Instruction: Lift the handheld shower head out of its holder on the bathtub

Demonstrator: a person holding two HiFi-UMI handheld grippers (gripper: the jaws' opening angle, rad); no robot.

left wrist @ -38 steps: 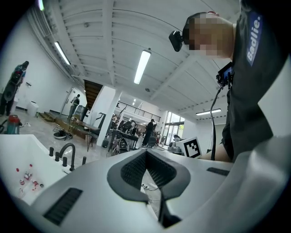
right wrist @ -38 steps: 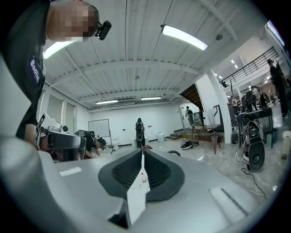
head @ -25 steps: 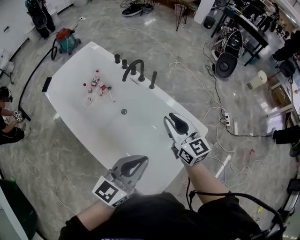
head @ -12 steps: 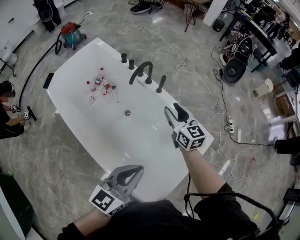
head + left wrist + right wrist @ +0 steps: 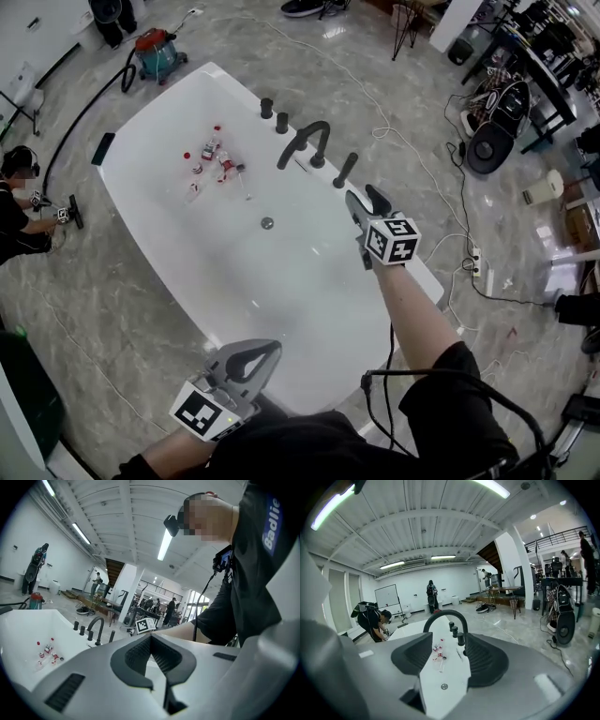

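Note:
The black handheld shower head [image 5: 346, 170] stands upright in its holder on the far rim of the white bathtub [image 5: 159, 112], just right of the arched black faucet [image 5: 303, 141]. My right gripper [image 5: 367, 201] hovers over the rim a short way below the shower head, apart from it. Its jaws have just been opening and stand open with nothing between them. In the right gripper view the shower head [image 5: 461, 638] and faucet [image 5: 445, 616] lie straight ahead past the right gripper [image 5: 443, 660]. My left gripper [image 5: 270, 349] hangs at the tub's near rim, shut and empty.
Two black knobs [image 5: 274, 113] stand left of the faucet. Small red-and-white bottles [image 5: 211, 159] lie in the tub above the drain [image 5: 267, 223]. A person [image 5: 14, 220] crouches at the left. Cables and a power strip [image 5: 473, 258] cross the floor at the right. A vacuum [image 5: 155, 54] sits beyond the tub.
My right gripper has travelled up the picture toward the shower head and its jaws have spread apart. The left gripper has slipped lower in the picture, still shut.

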